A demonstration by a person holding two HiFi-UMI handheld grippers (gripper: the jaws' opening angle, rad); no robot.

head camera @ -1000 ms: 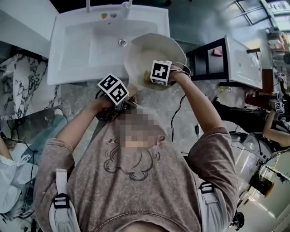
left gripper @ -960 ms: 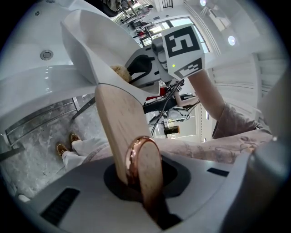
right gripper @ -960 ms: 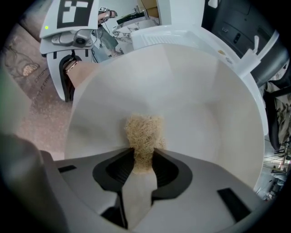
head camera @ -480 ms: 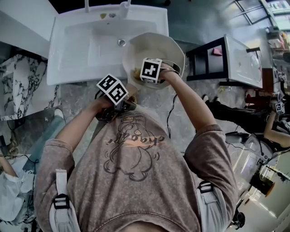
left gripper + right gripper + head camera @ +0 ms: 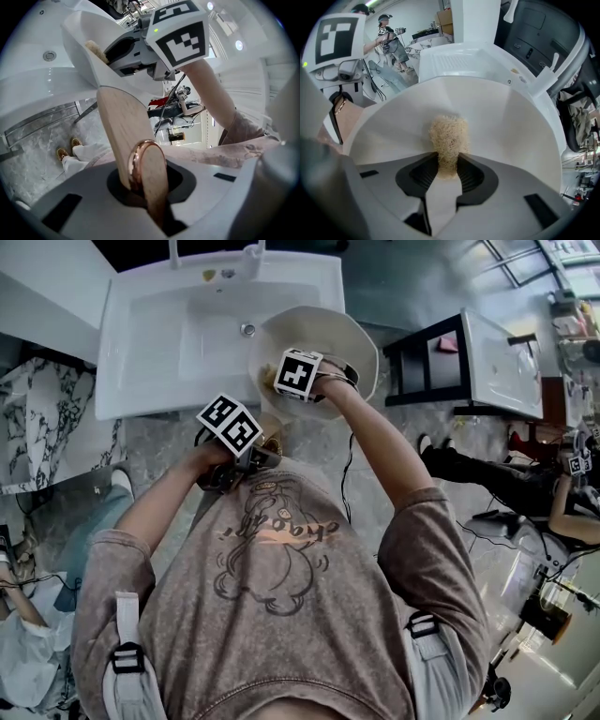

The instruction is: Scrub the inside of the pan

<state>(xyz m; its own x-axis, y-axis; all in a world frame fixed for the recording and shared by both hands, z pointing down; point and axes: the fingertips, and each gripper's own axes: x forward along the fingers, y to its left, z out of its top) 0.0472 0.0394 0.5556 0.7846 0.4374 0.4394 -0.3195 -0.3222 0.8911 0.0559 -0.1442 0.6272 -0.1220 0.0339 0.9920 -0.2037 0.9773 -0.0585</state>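
Note:
A white pan [image 5: 352,338] is held tilted over the right edge of the white sink [image 5: 159,343]. My left gripper [image 5: 255,448] is shut on the pan's wooden handle [image 5: 123,124], just by its copper ring [image 5: 137,161]. My right gripper [image 5: 277,382] is inside the pan, shut on a tan fibrous scrubber [image 5: 449,136]. The scrubber's tip presses against the pan's inner wall [image 5: 506,126], on the left side of the bowl as the head view shows it. In the left gripper view the scrubber [image 5: 96,48] shows against the pan [image 5: 82,35], under my right gripper's marker cube.
The sink's drain [image 5: 247,330] lies just left of the pan, and a faucet [image 5: 174,251] stands at the back. A black-framed white table [image 5: 497,367] is to the right, a marble counter [image 5: 33,418] to the left. Another person's arm [image 5: 567,512] shows at far right.
My right gripper has slid the scrubber leftward and a little up across the inside of the pan. The pan and left gripper have shifted slightly left.

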